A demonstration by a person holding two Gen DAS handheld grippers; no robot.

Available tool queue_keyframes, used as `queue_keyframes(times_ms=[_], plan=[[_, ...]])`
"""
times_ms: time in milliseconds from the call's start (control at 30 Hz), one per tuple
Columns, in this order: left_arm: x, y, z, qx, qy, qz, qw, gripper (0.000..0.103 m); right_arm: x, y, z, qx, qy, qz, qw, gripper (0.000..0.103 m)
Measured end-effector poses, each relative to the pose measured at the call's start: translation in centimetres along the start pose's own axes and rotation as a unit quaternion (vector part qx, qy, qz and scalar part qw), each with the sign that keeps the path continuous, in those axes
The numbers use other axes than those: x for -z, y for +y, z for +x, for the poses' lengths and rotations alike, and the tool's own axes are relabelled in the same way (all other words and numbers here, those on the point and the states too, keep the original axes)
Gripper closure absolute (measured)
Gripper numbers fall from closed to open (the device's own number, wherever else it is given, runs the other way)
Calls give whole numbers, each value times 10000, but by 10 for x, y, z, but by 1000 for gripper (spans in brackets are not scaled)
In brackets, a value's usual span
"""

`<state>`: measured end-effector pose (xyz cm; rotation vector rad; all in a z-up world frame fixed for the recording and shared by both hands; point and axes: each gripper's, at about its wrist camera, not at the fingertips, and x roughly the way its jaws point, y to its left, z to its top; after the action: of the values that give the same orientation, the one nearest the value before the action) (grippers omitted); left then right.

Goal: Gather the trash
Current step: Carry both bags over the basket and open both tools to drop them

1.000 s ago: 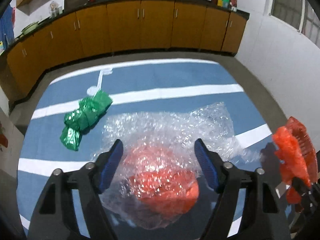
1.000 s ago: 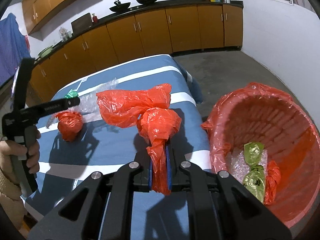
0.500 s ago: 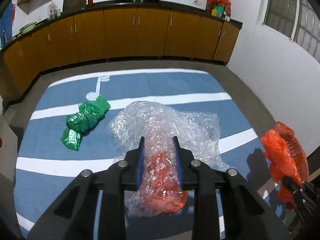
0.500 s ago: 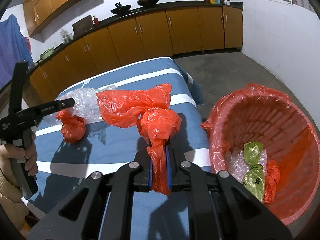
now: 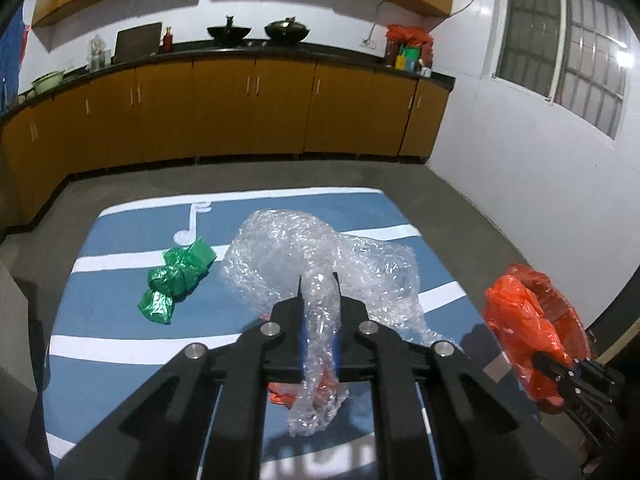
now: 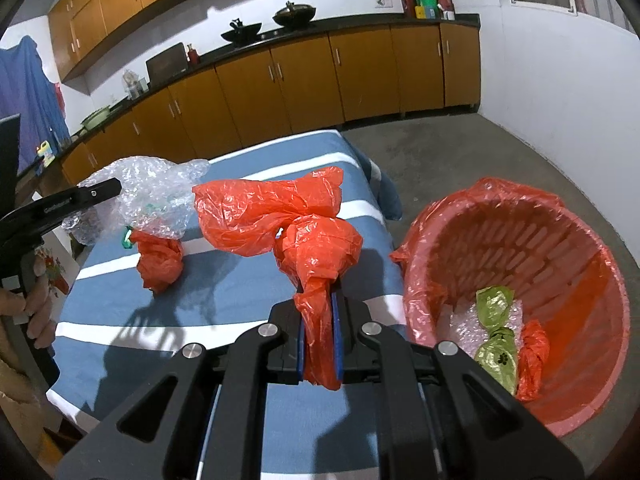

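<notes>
Left hand-held gripper (image 5: 319, 300) clamped on bubble wrap (image 5: 320, 264), lifted above blue striped surface (image 5: 108, 312). Right hand-held gripper (image 6: 318, 312) clamped on orange bag (image 6: 280, 216), near surface's right edge. Small orange wad (image 6: 159, 260) and green wad (image 5: 176, 280) lying on surface. Lined basket (image 6: 560, 240) on floor, right, holding trash.

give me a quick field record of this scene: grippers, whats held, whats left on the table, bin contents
left gripper: shut on the bubble wrap, lifted off the table
right gripper: shut on the red plastic bag, beside the bin
table: blue cloth with white stripes
left on table: green bag; small red bag below the bubble wrap
bin: red-lined basket on the floor, to the right of the table
bin contents: yellow-green wrapper, red scrap, some bubble wrap
</notes>
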<state>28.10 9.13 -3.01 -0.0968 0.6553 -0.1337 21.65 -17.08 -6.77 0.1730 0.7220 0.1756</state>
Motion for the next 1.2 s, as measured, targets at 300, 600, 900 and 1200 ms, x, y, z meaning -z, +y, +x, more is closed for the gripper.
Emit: queue_keyframes(times_ms=[300,600,900,1200], plan=[[-2,-49,-27,501,-184,267,9982,94,1,-37,-42,409,-324,365,9980,92],[7,-129,-32,1242,-142,604,9903,94,8,-94,-78,983,-538,973,9889,92],[22,-205,-19,1780,68,891,9800,94,18,-138,-92,1328,-621,1572,9766,92],[42,-259,8,2028,371,1111,9722,94,21,-165,-99,1357,-768,1993,9674,93]])
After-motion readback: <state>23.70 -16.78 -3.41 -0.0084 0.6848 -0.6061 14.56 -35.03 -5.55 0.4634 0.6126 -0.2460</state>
